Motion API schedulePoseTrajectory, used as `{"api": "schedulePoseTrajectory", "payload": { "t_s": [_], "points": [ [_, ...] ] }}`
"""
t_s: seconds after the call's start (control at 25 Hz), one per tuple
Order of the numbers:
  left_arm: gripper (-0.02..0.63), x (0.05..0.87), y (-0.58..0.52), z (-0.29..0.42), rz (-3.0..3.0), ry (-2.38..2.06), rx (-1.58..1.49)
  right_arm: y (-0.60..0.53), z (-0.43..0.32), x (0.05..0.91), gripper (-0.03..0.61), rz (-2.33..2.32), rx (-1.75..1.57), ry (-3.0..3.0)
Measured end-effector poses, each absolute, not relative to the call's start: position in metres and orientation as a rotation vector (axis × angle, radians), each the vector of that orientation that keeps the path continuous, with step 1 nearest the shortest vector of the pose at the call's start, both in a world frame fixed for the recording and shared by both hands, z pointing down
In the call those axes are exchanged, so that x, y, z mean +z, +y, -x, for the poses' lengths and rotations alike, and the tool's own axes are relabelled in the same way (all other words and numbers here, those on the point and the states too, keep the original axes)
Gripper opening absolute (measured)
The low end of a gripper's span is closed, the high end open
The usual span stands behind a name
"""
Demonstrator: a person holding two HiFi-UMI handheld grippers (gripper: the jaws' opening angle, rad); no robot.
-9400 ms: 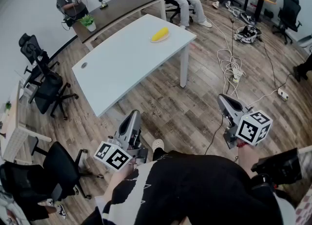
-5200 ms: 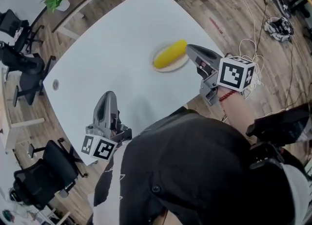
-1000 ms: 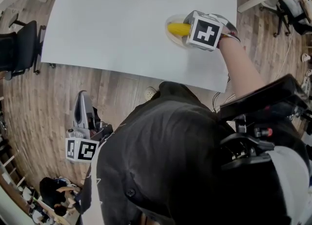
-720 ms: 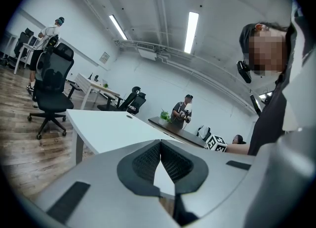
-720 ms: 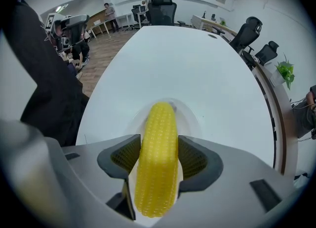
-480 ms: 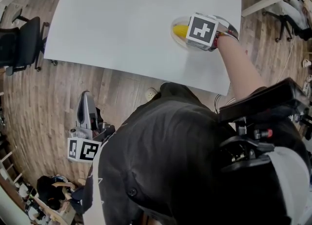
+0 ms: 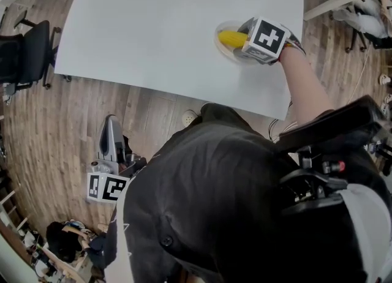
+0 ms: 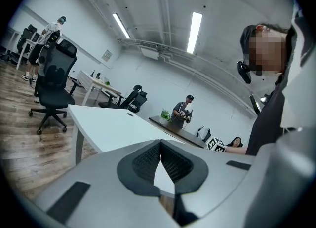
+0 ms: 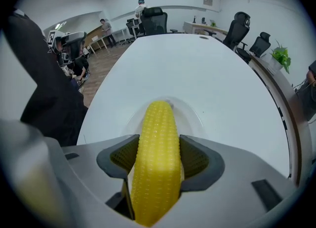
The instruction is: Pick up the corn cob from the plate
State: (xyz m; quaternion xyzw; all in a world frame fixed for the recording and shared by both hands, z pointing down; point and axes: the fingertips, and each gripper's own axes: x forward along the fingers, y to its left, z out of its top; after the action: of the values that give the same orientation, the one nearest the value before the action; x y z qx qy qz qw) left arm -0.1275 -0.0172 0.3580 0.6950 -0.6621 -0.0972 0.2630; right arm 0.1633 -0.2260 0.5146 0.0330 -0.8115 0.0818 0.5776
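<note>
On the white table (image 7: 153, 24), right tongs (image 9: 158, 143) are opening further, seemingly loose round the corn cob (image 9: 157, 177); left tongs (image 8: 160, 144) together.

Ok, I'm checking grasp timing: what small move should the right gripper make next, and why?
Probably close the jaws on the corn. The right gripper straddles it, one pad on each side, and its jaws are opening, so nothing seems to grip it yet. The corn lies on the plate, so a firm grip likely has to come before any lift.

Wood floor (image 7: 37, 122), white table (image 7: 153, 24)
</note>
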Motion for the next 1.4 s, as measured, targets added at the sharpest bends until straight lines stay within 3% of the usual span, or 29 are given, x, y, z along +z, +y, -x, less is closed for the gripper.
{"api": "schedulePoseTrajectory", "payload": {
  "t_s": [0.76,1.0,1.24,1.4],
  "points": [
    [0.014,0.363,-0.024,0.128,-1.912,-1.773,-0.241,-0.228,-0.152,0.499,0.255,-0.238,0.229,-2.038],
    [0.014,0.36,-0.038,0.099,-1.981,-1.743,-0.278,-0.231,-0.153,0.464,0.255,-0.48,0.4,-2.261],
    [0.015,0.348,-0.055,0.072,-2.063,-1.666,-0.347,-0.212,-0.156,0.433,0.255,-0.631,0.807,-2.452],
    [0.014,0.342,-0.065,0.078,-2.139,-1.585,-0.356,-0.202,-0.165,0.421,0.255,-0.745,0.834,-2.459]
  ]
}}
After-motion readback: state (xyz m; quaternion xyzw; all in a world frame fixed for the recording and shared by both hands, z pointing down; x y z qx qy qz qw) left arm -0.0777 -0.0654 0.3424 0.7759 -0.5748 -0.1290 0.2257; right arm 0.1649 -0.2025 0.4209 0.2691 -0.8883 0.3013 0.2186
